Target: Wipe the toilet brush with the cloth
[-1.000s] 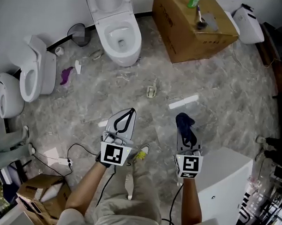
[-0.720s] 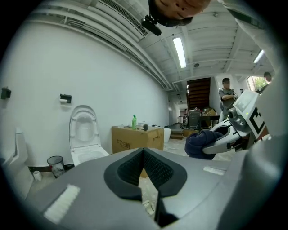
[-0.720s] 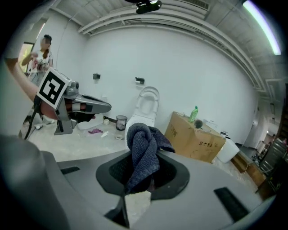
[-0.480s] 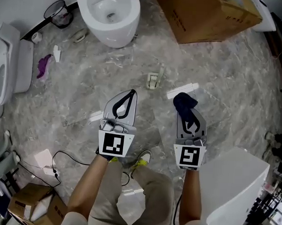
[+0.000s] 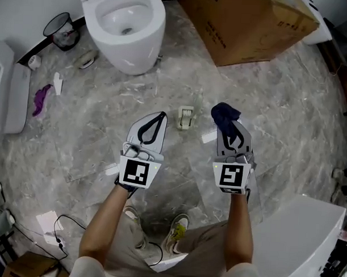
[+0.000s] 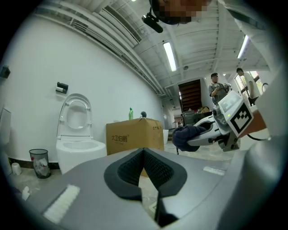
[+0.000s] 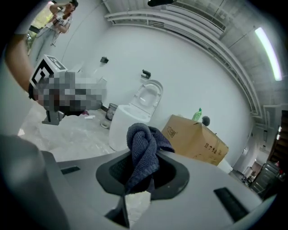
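Marbled floor (image 5: 94, 143) bears toilet (image 5: 123, 25), cardboard box (image 5: 245, 24), bin (image 5: 61, 30); right gripper (image 5: 227, 125) clamps cloth (image 5: 223, 112).

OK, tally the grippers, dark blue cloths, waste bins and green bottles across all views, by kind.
Grippers: 2, the left gripper and the right gripper
Dark blue cloths: 1, the cloth held in the right gripper
Waste bins: 1, the waste bin
Green bottles: 1, the green bottle
Total: 5
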The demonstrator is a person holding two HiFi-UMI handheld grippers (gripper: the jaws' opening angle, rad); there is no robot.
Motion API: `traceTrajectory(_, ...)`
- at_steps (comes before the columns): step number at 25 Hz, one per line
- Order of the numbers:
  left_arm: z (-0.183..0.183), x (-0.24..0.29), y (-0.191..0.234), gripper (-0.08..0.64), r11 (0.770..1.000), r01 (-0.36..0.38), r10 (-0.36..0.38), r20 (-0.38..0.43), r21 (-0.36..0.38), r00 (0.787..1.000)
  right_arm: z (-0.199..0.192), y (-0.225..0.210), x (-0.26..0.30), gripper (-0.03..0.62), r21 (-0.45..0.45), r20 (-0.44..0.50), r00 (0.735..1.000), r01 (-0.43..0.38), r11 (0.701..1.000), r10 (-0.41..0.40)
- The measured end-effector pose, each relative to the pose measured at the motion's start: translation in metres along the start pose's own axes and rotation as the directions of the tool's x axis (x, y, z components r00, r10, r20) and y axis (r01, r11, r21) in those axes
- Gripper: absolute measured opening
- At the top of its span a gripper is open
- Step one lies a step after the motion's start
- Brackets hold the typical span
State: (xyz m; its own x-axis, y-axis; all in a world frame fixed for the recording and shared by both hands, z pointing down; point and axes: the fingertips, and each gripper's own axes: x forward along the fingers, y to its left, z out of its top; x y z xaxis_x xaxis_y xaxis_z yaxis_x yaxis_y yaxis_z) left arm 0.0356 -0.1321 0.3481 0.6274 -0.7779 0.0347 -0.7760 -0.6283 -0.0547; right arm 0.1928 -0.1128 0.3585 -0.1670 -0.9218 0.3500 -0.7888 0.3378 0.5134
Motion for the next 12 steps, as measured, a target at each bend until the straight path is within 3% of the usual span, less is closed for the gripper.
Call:
traceTrajectory(3,-0.027,0.012,0.009,0.002,1.000,0.018,-0.018,-0.012,0.013,1.000,-0.012,-0.002,0.015,0.089,-0.070,-0.024,1.000,-0.015,0.997,0.013)
traceTrajectory(5,-0.029,0.022,0.010,0.002,0.998,0.035,-0.035,0.006,0.042,0.999,-0.005,-0.013,0.023,0.092,-0.092,-0.001,1.000,0.023,0.995,-0.023)
traceTrajectory(8,-0.021,0.028,0.018,0.002,0.999,0.002,-0.004,0.052,0.036,0.999,0.008,-0.033,0.030,0.092,-0.098,0.060,0.993,0.109,0.989,-0.104)
traceTrajectory(10,-0.020,0.027,0.020,0.002,1.000,0.000,-0.002,0.077,0.028,0.997,0.015,-0.037,0.033,0.083,-0.167,0.106,0.985,0.154,0.974,-0.137)
traceTrajectory(12,-0.024,0.024,0.017,0.002,0.998,0.028,-0.032,0.078,0.053,0.996,0.009,-0.034,0.033,0.114,-0.212,0.097,0.985,0.164,0.963,-0.146)
